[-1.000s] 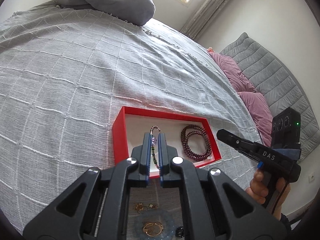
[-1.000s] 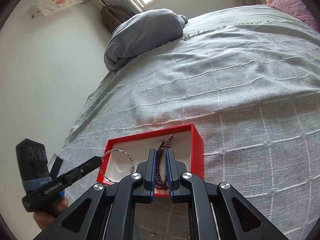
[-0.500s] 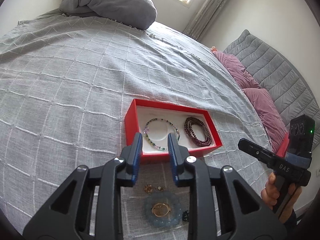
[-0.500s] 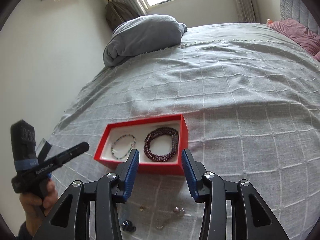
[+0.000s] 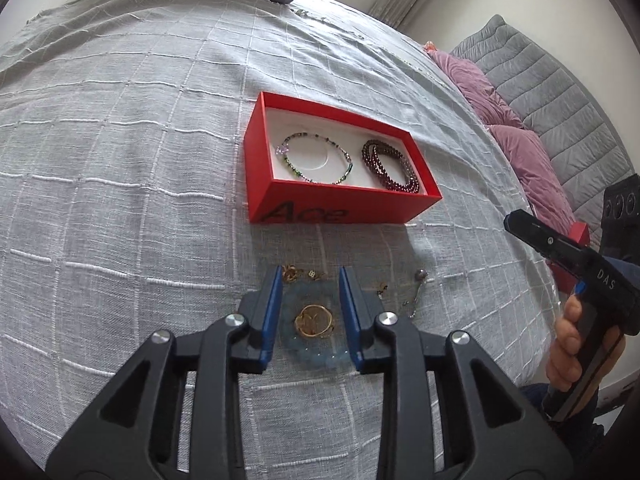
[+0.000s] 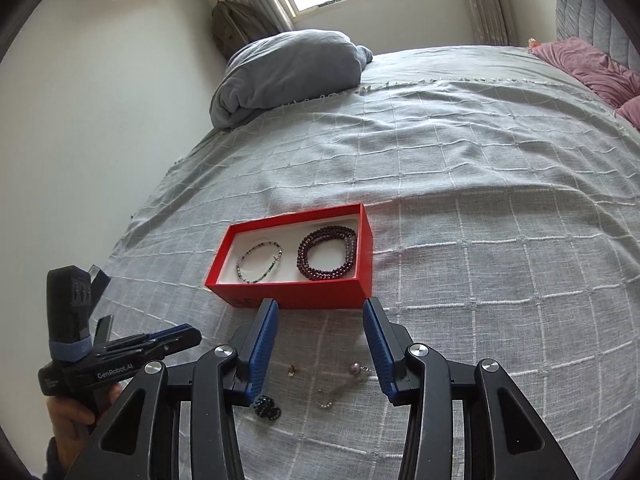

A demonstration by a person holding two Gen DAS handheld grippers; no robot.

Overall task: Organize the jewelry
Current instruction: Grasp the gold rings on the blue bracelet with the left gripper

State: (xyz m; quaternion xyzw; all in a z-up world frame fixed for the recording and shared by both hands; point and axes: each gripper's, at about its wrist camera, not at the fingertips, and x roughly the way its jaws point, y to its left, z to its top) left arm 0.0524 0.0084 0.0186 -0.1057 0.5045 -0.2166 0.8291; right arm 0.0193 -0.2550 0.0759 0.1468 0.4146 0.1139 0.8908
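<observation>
A red box (image 5: 336, 210) (image 6: 304, 294) lies on the grey bedspread. It holds a thin green-and-purple bead bracelet (image 5: 316, 158) (image 6: 260, 256) and a dark red bead bracelet (image 5: 390, 166) (image 6: 326, 254). My left gripper (image 5: 308, 276) is open and empty above a pale blue dish (image 5: 316, 354) with a gold ring (image 5: 314, 320). My right gripper (image 6: 320, 308) is open and empty just short of the box. Small gold earrings (image 5: 290, 272), a pearl pin (image 6: 354, 370) (image 5: 420, 276) and a black clip (image 6: 268, 408) lie loose on the bedspread.
A folded grey blanket (image 6: 288, 72) lies at the far end of the bed. Pink pillows (image 5: 516, 136) and a grey quilted headboard (image 5: 568, 92) are to the right. Another red piece (image 5: 576, 236) shows behind my right gripper's body.
Both grippers let go of their bracelets, which now lie in the box, opened wide and drew back toward me. The loose jewelry in front of the box came into view.
</observation>
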